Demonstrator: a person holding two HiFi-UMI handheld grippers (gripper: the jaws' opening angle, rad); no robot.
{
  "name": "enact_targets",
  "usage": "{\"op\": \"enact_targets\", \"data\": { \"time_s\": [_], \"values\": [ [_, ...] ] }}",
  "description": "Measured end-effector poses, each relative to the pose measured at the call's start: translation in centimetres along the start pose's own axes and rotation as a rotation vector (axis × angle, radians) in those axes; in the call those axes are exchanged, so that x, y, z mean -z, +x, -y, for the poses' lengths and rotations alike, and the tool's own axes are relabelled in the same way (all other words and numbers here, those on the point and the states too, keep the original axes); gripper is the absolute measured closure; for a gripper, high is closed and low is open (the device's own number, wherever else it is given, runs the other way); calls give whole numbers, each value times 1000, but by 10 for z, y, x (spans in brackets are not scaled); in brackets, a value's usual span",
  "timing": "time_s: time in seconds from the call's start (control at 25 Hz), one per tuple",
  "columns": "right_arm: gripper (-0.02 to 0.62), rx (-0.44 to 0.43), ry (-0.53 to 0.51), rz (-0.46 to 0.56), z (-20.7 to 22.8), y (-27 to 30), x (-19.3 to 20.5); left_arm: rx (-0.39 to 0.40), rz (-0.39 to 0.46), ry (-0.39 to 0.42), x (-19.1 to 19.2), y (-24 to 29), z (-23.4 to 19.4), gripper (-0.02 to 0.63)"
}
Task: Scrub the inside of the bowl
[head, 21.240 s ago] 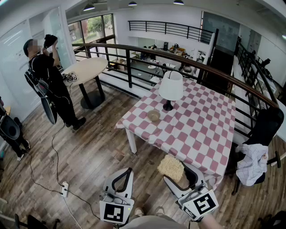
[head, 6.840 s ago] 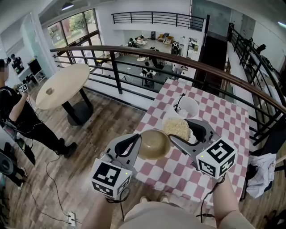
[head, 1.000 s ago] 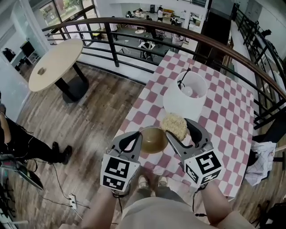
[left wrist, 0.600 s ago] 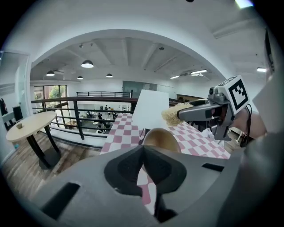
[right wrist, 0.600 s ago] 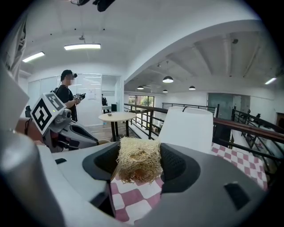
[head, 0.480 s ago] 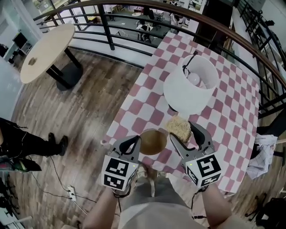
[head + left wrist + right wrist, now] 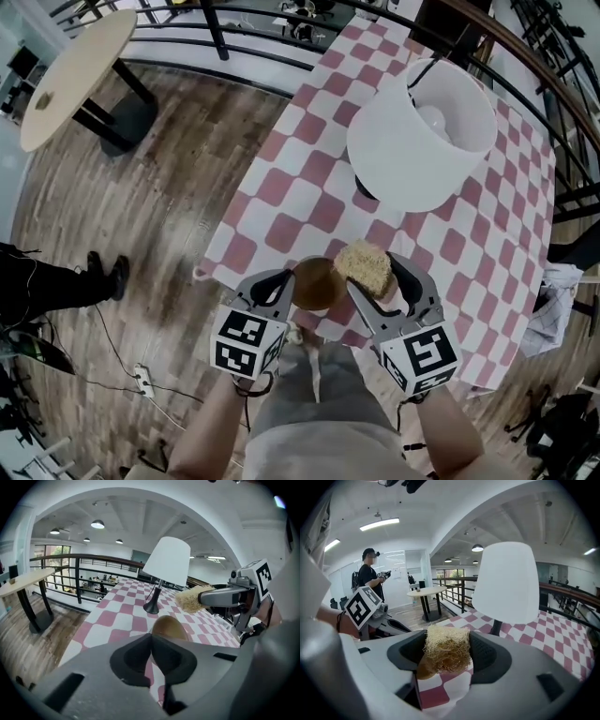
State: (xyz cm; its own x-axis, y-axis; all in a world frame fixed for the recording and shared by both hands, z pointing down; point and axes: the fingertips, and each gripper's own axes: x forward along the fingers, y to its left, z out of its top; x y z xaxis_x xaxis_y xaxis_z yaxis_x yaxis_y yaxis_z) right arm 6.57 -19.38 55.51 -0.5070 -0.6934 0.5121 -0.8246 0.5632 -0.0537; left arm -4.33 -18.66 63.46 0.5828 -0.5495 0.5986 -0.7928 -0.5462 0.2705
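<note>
A brown bowl (image 7: 317,283) hangs over the near edge of the checkered table (image 7: 281,187). My left gripper (image 7: 284,284) is shut on its rim, and in the left gripper view the bowl (image 7: 169,626) sticks out beyond the closed jaws. Just right of the bowl, my right gripper (image 7: 377,281) is shut on a pale fibrous scrubber (image 7: 364,266). Seen from the right gripper view, the scrubber (image 7: 446,649) fills the jaws and the bowl (image 7: 422,670) peeks out below it. The scrubber sits by the bowl's right rim; whether they touch, I cannot tell.
A white-shaded lamp (image 7: 422,131) stands on the table behind the bowl. A round wooden table (image 7: 70,66) and a black railing (image 7: 216,23) lie at the far left. A person (image 7: 370,581) stands on the wooden floor, and a power strip (image 7: 142,380) lies near my feet.
Both grippers have sunk together with the bowl and scrubber, down toward the table's near edge. The grips on both stay the same.
</note>
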Motion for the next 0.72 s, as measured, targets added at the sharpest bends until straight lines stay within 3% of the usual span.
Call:
{"op": "enact_targets", "data": {
  "time_s": [0.28,0.6,0.72],
  "values": [
    [318,-6,31,-36,-4,5,27,13,-77,-45,42,23,-14,588],
    [318,-38,39,-49,-18,10,37,-5,-92,-16,55,35,-26,586],
    [318,-46,32,-54,-18,11,40,-17,-73,-6,57,36,-28,505]
  ]
}}
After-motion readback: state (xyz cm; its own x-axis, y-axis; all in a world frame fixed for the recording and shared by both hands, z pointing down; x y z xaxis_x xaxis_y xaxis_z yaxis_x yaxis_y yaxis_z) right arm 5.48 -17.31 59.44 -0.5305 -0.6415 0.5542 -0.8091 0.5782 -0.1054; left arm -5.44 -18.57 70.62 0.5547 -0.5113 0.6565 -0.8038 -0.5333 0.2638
